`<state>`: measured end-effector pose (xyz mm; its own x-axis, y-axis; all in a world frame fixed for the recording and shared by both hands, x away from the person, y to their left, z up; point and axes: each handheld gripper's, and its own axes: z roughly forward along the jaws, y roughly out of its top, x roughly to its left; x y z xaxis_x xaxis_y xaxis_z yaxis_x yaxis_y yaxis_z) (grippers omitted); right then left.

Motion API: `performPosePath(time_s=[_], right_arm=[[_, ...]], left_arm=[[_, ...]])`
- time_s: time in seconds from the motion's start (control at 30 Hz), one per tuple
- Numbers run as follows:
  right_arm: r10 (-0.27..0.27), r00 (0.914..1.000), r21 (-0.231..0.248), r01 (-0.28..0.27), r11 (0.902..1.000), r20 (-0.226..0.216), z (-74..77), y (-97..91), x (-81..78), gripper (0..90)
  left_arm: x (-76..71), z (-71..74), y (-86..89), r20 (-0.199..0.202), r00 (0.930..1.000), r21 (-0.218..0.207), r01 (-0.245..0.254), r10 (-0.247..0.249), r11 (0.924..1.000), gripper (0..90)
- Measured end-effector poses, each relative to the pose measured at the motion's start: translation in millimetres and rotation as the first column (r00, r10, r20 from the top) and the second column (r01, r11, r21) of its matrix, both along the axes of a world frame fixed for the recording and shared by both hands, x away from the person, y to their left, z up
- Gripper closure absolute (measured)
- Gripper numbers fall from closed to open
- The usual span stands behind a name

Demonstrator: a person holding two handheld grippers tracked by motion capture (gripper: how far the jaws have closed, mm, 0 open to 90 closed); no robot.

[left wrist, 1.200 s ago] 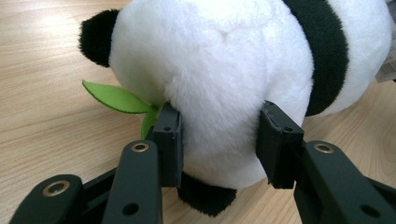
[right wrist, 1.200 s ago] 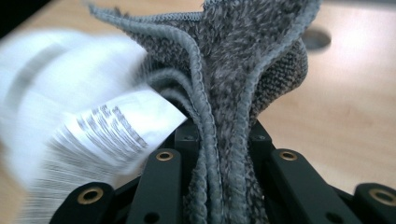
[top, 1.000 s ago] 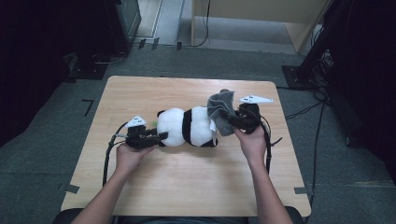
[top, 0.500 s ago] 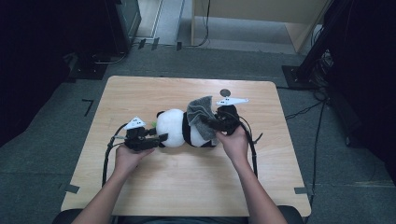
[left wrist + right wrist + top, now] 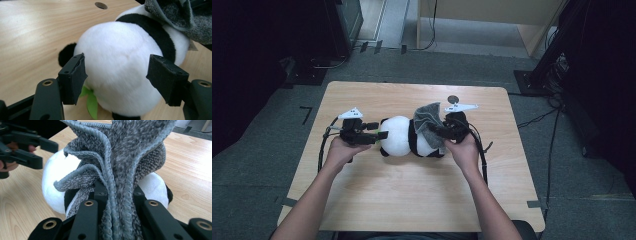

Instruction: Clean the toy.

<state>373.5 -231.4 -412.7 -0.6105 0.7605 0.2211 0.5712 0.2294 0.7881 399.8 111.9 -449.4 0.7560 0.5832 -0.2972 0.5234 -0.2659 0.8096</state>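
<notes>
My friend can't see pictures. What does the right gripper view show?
The right gripper is shut on a bunched grey knitted cloth that rises between its black jaws. Behind the cloth a white and black plush panda lies on the light wooden table, and the left gripper reaches in at the upper left.

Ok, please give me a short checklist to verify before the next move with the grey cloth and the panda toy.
1. Right claw shut on the grey knitted cloth: ok, folds are pinched between its jaws.
2. Left claw free of the black and white plush panda: ok, its jaws have just been opening and stand on either side of the white plush.
3. Cloth lies over the panda: ok, it drapes on the body in the high view.
4. Panda rests on the light wooden table: ok.
5. Cloth free of the panda underneath: cannot tell, that part is hidden.
</notes>
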Motion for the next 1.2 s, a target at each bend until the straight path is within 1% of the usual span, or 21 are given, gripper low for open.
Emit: performPosePath(time_s=[0.03,0.07,0.1,0.17,0.2,0.23,0.33,0.4,0.43,0.47,0.53,0.57,0.63,0.7,0.8,0.83,0.87,0.97,1.07,1.13,1.2], right_arm=[[0.002,1.0,-0.001,-0.002,1.0,0.002,-0.5,0.2,0.5,75.3],[0.003,1.0,0.0,-0.003,1.0,0.003,-1.1,0.3,0.9,75.3],[0.004,1.0,0.001,-0.004,1.0,-0.001,-1.4,0.4,1.0,75.3],[0.01,0.9999,0.003,-0.01,0.9999,-0.001,-2.3,0.5,1.5,75.3],[0.016,0.9999,0.002,-0.016,0.9999,-0.001,-2.7,0.9,1.7,75.4],[0.02,0.9998,-0.001,-0.02,0.9998,-0.001,-3.2,1.7,1.7,75.4],[0.021,0.9998,-0.01,-0.02,0.9997,0.007,-3.8,2.9,1.4,75.4],[0.022,0.9997,-0.005,-0.022,0.9997,0.008,-4.6,3.1,1.9,75.4],[0.026,0.9996,-0.004,-0.026,0.9997,0.011,-5.1,3.3,2.3,75.4],[0.02,0.9998,-0.001,-0.02,0.9998,0.009,-5.6,3.8,2.3,75.4],[0.012,0.9999,0.003,-0.012,0.9999,0.009,-6.0,3.8,2.0,75.4],[0.009,0.9999,0.005,-0.009,0.9999,0.009,-6.4,3.7,1.7,75.4],[0.002,0.9999,0.014,-0.003,0.9999,0.013,-7.1,4.2,1.0,75.3],[-0.001,0.9999,0.039,0.0,0.9992,0.012,-4.2,5.0,-0.8,75.1],[0.02,0.9992,0.079,-0.023,0.9966,0.036,5.7,8.3,-8.8,75.2],[0.04,0.9981,0.092,-0.044,0.9947,0.046,8.7,11.9,-12.5,75.3],[0.07,0.9962,0.106,-0.076,0.9915,0.052,11.5,20.6,-18.6,75.3],[0.128,0.9899,0.093,-0.133,0.9867,0.062,9.7,41.2,-27.6,75.3],[0.192,0.9794,0.068,-0.197,0.9781,0.062,-3.1,68.3,-35.2,75.3],[0.221,0.9741,0.039,-0.223,0.9741,0.049,-12.9,82.8,-38.2,75.3],[0.24,0.9698,0.023,-0.241,0.9702,0.043,-22.1,93.3,-40.5,75.3]], left_arm=[[3.2,-0.5,-1.9,-0.007,0.9999,-0.012,0.008,-0.008,0.9999,30.9],[5.5,-1.1,-3.4,-0.009,0.9999,-0.009,0.014,-0.014,0.9999,30.7],[7.9,-2.8,-6.1,-0.009,0.9997,0.008,0.024,-0.024,0.9997,30.2],[10.9,-8.6,-11.2,0.02,0.9989,0.064,0.041,-0.042,0.9971,25.3],[12.2,-11.3,-11.8,0.025,0.9985,0.062,0.047,-0.049,0.9969,23.6],[14.4,-14.0,-11.2,0.022,0.9985,0.048,0.05,-0.051,0.9976,21.3],[19.0,-22.2,-9.7,0.018,0.9973,0.025,0.07,-0.071,0.9972,15.2],[21.7,-29.3,-8.5,0.029,0.9942,-0.007,0.103,-0.103,0.9946,15.0],[22.8,-32.9,-8.5,0.049,0.9929,-0.018,0.109,-0.108,0.9938,14.9],[23.5,-34.8,-8.8,0.051,0.9926,-0.028,0.112,-0.111,0.9933,15.0],[24.5,-36.3,-9.2,0.04,0.9934,-0.031,0.109,-0.107,0.9936,15.0],[24.1,-36.7,-8.9,0.043,0.9931,-0.031,0.111,-0.109,0.9934,16.9],[22.8,-36.2,-8.7,0.037,0.9939,-0.025,0.105,-0.104,0.9941,28.7],[21.4,-34.1,-8.5,0.03,0.9949,-0.016,0.097,-0.096,0.9952,36.8],[16.8,-31.0,-8.1,0.043,0.9947,0.008,0.093,-0.093,0.9956,43.5],[15.1,-29.2,-8.8,0.041,0.9951,0.018,0.09,-0.09,0.9958,44.8],[14.8,-28.5,-9.3,0.041,0.9954,0.02,0.085,-0.086,0.9961,45.7],[14.1,-27.0,-9.9,0.034,0.9961,0.024,0.081,-0.082,0.9964,46.9],[14.2,-26.6,-9.7,0.02,0.9971,0.016,0.073,-0.073,0.9972,47.5],[14.0,-26.2,-9.9,0.018,0.9973,0.017,0.072,-0.072,0.9973,47.7],[13.7,-25.9,-9.9,0.015,0.9973,0.017,0.071,-0.071,0.9973,48.0]])
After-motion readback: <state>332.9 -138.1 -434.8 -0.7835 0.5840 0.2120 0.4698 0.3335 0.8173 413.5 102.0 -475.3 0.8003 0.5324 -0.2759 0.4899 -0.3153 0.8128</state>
